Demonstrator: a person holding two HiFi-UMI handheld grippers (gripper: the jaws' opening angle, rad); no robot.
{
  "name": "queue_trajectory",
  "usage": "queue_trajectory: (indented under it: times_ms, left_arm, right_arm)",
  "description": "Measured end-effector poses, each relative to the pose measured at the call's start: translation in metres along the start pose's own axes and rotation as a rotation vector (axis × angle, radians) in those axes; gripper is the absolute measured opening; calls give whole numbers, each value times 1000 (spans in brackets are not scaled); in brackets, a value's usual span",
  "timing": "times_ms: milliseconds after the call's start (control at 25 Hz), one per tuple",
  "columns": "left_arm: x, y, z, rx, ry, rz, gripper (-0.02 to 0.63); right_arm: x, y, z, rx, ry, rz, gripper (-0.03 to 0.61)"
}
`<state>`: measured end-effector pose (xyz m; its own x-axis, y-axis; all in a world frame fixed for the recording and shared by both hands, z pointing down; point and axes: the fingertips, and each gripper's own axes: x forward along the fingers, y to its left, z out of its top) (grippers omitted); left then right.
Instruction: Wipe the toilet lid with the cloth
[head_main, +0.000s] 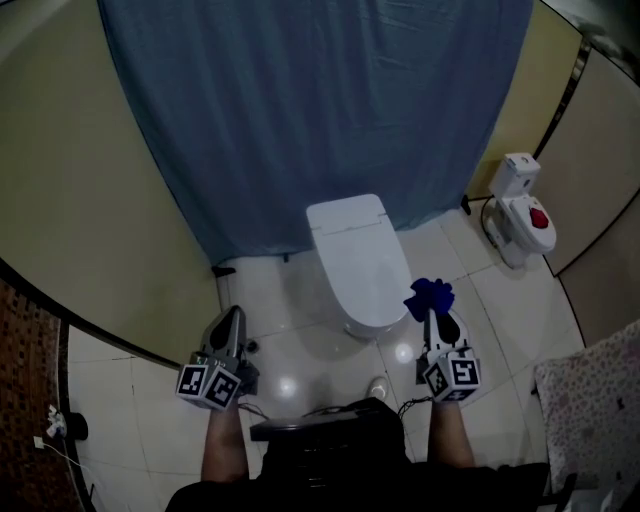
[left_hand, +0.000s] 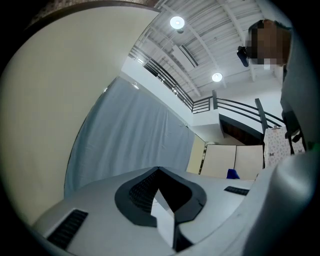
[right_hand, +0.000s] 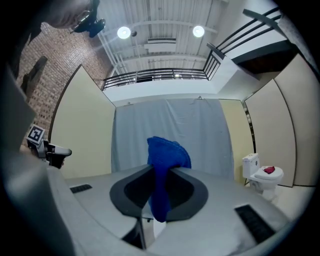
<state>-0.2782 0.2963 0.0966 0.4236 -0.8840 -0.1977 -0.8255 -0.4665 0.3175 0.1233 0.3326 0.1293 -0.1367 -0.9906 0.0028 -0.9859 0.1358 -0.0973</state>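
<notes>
The white toilet (head_main: 358, 262) stands in the middle of the head view with its lid (head_main: 352, 240) down. My right gripper (head_main: 434, 312) hovers just right of the bowl's front, shut on a bunched blue cloth (head_main: 429, 295). In the right gripper view the cloth (right_hand: 164, 170) hangs between the jaws and sticks up above them. My left gripper (head_main: 231, 318) is over the floor left of the toilet, apart from it. Its jaws meet at the tips with nothing between them, and it (left_hand: 159, 171) points at the blue curtain.
A blue curtain (head_main: 310, 100) hangs behind the toilet between cream partition walls (head_main: 60, 180). A small white toilet (head_main: 522, 208) with a red item on it stands at the right. White floor tiles (head_main: 290, 340) lie around the bowl. A patterned cloth surface (head_main: 595, 410) is at lower right.
</notes>
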Motion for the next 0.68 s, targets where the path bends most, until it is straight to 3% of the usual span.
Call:
queue_trajectory:
  times_ms: [680]
  left_arm:
    - [-19, -4, -17, -1, 12, 29, -9]
  right_arm:
    - [-6, -20, 6, -29, -9, 13, 57]
